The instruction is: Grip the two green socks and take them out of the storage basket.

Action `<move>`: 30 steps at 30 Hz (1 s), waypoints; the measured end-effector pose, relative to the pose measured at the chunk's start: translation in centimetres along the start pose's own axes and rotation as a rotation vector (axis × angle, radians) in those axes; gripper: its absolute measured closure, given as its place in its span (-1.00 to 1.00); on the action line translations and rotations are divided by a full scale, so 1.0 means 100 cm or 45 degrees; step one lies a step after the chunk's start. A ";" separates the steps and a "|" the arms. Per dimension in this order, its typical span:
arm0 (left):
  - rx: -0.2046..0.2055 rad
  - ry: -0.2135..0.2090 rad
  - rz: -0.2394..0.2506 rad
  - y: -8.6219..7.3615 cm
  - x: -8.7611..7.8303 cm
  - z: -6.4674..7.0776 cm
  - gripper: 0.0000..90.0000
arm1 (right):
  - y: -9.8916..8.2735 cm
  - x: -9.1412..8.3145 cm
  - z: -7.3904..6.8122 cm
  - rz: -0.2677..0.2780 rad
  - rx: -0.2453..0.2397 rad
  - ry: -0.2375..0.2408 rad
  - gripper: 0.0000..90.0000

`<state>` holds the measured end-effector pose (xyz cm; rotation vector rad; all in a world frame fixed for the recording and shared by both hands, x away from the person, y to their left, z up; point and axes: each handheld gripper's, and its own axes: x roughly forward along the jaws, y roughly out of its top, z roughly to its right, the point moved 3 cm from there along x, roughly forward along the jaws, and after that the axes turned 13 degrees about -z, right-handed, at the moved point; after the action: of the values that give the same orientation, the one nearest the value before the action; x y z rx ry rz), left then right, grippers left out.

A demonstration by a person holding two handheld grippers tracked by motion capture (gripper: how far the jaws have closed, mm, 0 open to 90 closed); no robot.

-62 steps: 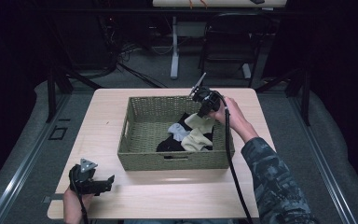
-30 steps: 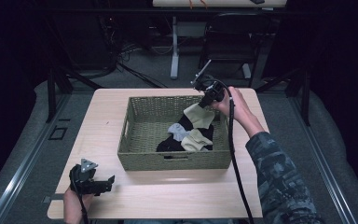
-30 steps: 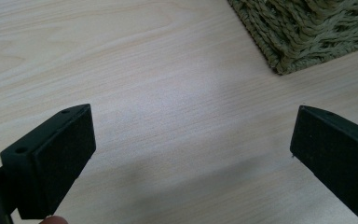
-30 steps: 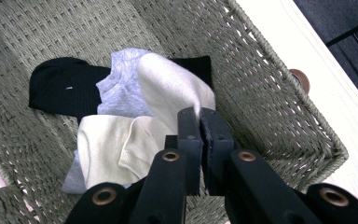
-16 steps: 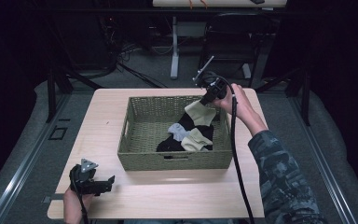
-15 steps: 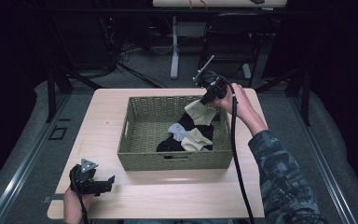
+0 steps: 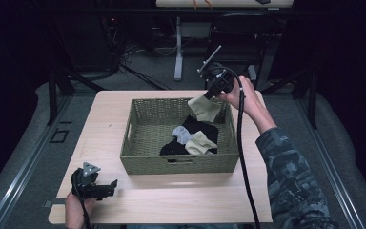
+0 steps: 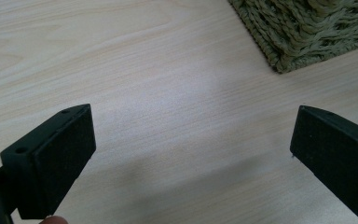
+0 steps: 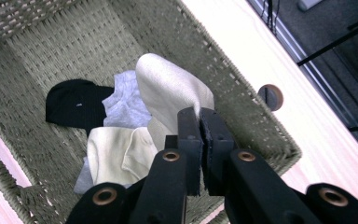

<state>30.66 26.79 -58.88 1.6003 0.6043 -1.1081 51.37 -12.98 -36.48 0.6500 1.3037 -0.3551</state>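
The right gripper (image 7: 208,93) has its jaws clenched on a corner of a cream sock (image 7: 204,109), which hangs from them over the far right corner of the woven basket (image 7: 181,163); its lower end looks close to the pile below, and whether it touches is hard to tell. To do this lift well, the pull should go straight up until the whole sock hangs free of the black sock (image 9: 72,105), the grey sock (image 9: 123,105) and the second cream sock (image 9: 116,156) beneath, so none is dragged along, and only then travel sideways over the rim. The pinch takes only a thin fold at the edge of the cloth, so a slow, steady rise seems wise to keep it from slipping out. The left gripper (image 7: 94,185) rests at the near left corner of the surface (image 7: 109,119), its jaws released and wide with nothing between them. No brand, label or writing can be read on the socks, basket or grippers.
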 end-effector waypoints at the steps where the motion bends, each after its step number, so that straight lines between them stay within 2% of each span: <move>1: 0.000 -0.001 -0.001 0.000 0.000 0.000 -1.00 | 0.000 -0.002 0.000 0.013 0.006 -0.003 0.96; 9: -0.001 -0.004 -0.002 0.000 0.001 0.000 -1.00 | -0.001 -0.026 0.005 0.040 0.017 -0.036 0.96; 19: 0.000 -0.002 -0.001 0.000 0.000 0.000 -1.00 | -0.014 -0.046 0.014 0.064 0.050 -0.074 0.96; 26: 0.000 0.000 -0.005 0.000 0.000 0.001 -1.00 | -0.037 -0.061 0.028 0.079 0.099 -0.112 0.96; 30: 0.002 0.001 -0.005 0.000 0.000 0.001 -1.00 | -0.058 -0.070 0.040 0.096 0.155 -0.135 0.96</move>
<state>30.67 26.69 -58.91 1.6016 0.6072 -1.1110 49.35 -20.72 -30.67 0.7705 1.1597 -0.4041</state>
